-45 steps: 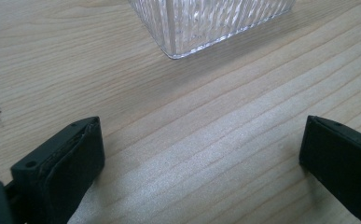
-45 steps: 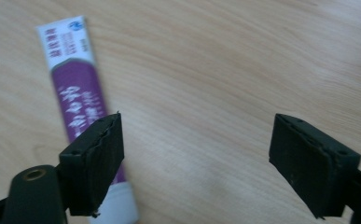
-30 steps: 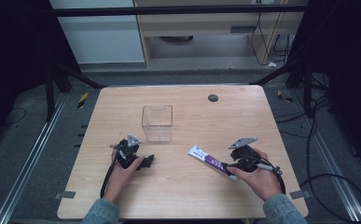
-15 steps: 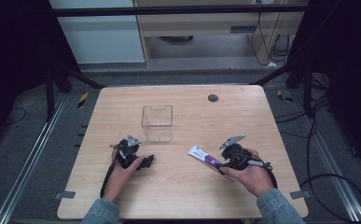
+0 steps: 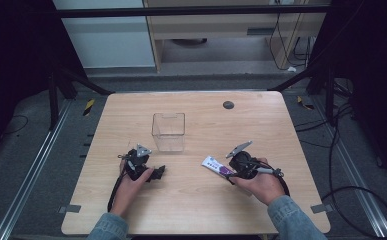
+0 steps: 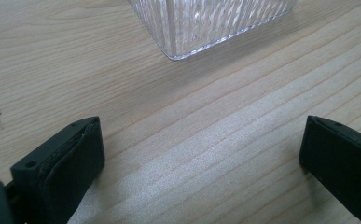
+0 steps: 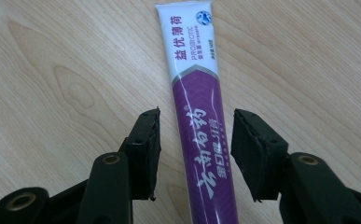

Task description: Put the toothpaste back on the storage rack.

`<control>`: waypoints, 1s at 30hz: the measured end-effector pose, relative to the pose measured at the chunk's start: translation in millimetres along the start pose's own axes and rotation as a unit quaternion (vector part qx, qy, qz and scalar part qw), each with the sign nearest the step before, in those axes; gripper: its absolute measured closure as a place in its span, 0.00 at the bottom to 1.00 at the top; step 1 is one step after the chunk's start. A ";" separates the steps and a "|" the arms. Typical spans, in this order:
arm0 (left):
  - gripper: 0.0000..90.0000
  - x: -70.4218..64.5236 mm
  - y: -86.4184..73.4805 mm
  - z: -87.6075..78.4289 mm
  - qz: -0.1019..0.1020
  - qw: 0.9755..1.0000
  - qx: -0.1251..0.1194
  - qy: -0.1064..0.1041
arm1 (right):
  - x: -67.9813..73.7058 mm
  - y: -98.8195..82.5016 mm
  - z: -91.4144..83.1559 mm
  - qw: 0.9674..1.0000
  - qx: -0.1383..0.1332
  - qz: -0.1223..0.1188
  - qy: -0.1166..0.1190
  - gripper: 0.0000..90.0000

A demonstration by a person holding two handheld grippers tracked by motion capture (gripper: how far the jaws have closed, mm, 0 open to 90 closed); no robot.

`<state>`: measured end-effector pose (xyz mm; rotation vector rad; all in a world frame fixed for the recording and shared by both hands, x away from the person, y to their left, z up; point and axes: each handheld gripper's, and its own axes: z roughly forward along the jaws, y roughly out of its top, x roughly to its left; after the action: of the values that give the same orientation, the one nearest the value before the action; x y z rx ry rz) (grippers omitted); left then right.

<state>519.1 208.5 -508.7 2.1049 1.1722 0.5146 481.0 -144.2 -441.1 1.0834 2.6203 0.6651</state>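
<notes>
The right gripper (image 7: 194, 149) has just been closing its jaws around the toothpaste tube (image 7: 197, 116), gaps showing either side, nothing lifted yet, tube flat on the desk (image 5: 191, 210) at four o'clock from the clear box (image 5: 168, 131), left gripper (image 6: 201, 154) wide, empty.

Wooden table (image 5: 191, 210) on grey floor (image 5: 31, 150); seemingly a cabinet (image 5: 216, 30) behind.
</notes>
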 end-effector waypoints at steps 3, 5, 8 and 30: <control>0.00 0.0 0.1 0.1 0.000 1.000 0.000 0.000 | 1.0 4.8 4.6 1.000 0.011 -0.001 0.004 0.53; 0.00 0.0 0.1 0.1 0.000 1.000 0.000 0.000 | 1.4 8.4 7.7 1.000 0.015 -0.004 0.006 0.52; 0.00 0.0 0.1 0.1 0.000 1.000 0.000 0.000 | 0.7 12.9 12.5 1.000 0.020 -0.004 0.009 0.51; 0.00 0.0 0.1 0.1 0.000 1.000 0.000 0.000 | -5.6 37.0 35.5 0.997 0.073 -0.010 0.022 0.55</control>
<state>519.1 208.5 -508.7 2.1049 1.1726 0.5147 520.6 -113.7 -453.7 1.0916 2.7508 0.5063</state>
